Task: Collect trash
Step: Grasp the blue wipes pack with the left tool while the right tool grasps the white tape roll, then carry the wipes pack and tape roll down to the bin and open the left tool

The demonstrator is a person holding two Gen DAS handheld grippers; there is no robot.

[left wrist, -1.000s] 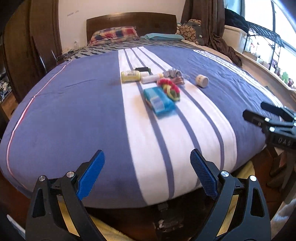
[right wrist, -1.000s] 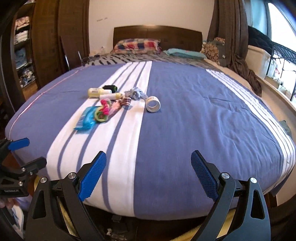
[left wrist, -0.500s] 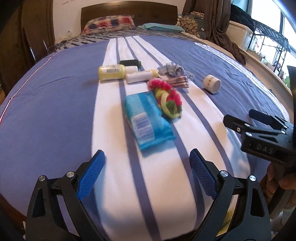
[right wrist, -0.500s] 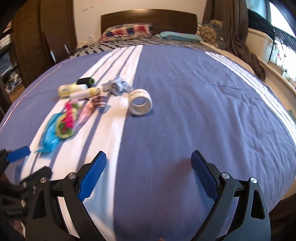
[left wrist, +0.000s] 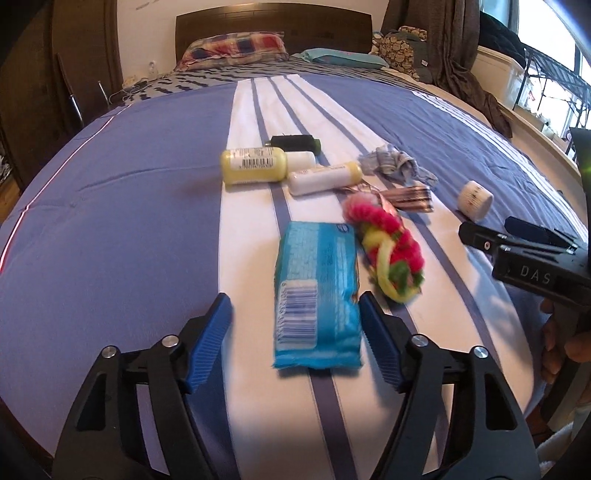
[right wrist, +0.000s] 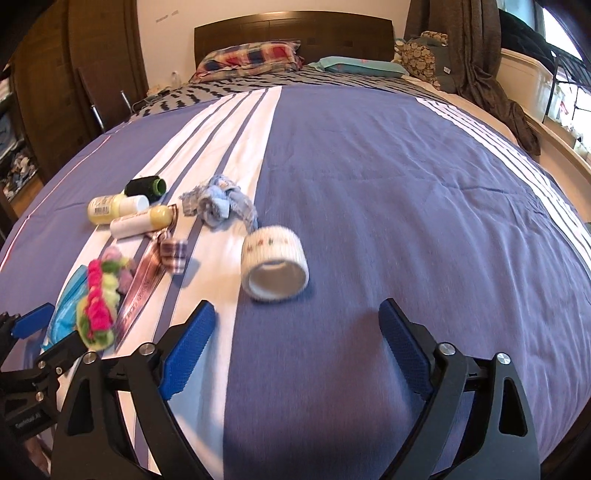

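Left gripper (left wrist: 295, 321) jaws closing around our blue packet (left wrist: 317, 291) on the bed (left wrist: 110, 206), pads not touching yet. Right gripper (right wrist: 295, 332) jaws closing too, nothing between them, tape roll (right wrist: 274, 263) just beyond.

i see a glossy, crinkled plastic pack (left wrist: 317, 291) on the bed's (left wrist: 110, 236) matt woven cloth. my left claw (left wrist: 295, 343) has ribbed blue pads on matt black plastic with shiny metal bolts. the bottle (left wrist: 255, 165) looks like smooth plastic, the tape roll (right wrist: 275, 266) like papery white, the headboard (right wrist: 295, 35) like polished wood.
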